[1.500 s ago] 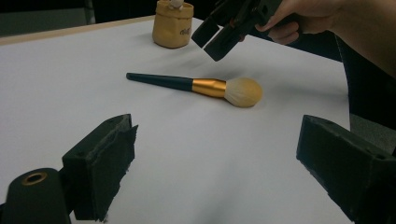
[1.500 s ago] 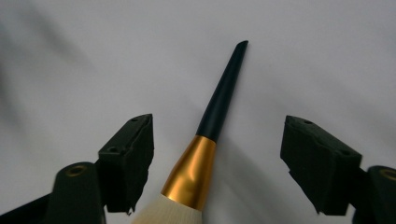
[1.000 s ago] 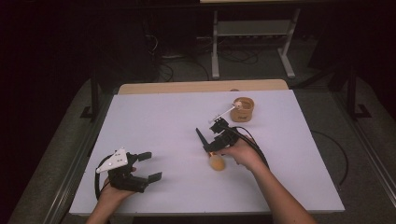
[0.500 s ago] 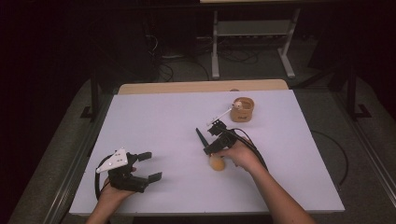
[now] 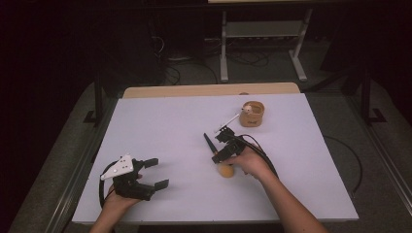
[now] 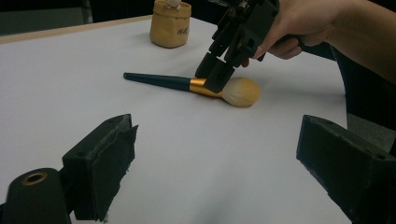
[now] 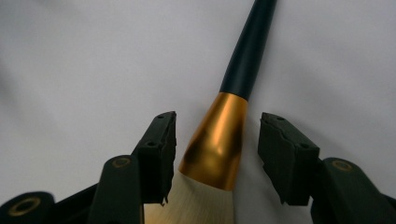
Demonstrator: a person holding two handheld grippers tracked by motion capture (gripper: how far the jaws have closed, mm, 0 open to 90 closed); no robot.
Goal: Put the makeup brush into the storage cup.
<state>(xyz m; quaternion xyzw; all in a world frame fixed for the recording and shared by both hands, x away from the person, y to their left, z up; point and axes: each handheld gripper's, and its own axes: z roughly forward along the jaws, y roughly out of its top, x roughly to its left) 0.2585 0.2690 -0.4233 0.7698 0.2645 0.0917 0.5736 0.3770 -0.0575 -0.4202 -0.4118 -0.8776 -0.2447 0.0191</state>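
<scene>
Right gripper tipped down, jaws narrowing; left gripper wide.

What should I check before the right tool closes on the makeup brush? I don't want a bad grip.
1. Makeup brush between right tool jaws: ok.
2. Jaws, just been closing, pressing gold ferrule: not ok, gaps both sides.
3. Brush flat on table: ok.
4. Pot away from the grip: ok.
5. Left tool open, out of the way: ok.
6. Grip holds on lifting: cannot tell.
</scene>
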